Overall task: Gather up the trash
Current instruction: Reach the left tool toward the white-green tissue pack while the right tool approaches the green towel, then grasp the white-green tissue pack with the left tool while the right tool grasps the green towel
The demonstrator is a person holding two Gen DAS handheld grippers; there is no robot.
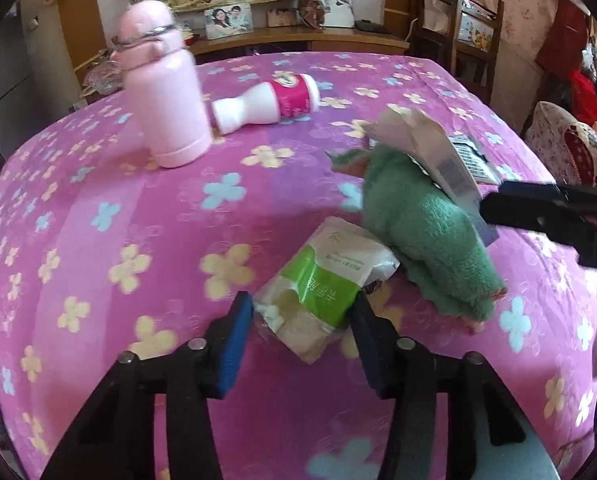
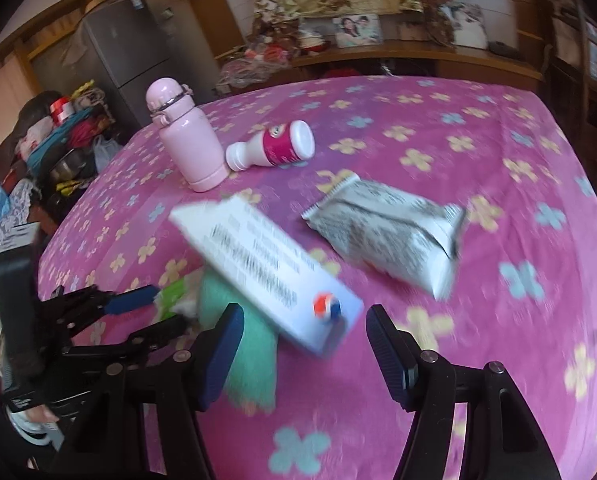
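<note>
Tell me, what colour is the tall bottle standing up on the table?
The tall bottle is pale pink all over, lid included. It shows best in the left wrist view.

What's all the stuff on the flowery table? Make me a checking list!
Surface: pink flowered cloth, covers the table.
Job's things: green-white packet; white box leaning on green towel; grey wrapper.
Clutter: pink flask upright; white-and-pink bottle on its side.
Grippers: left tongs open around the packet; right tongs open at the box's end.
Cables: nothing seen.
Surroundings: fridge, photo frames.
</note>
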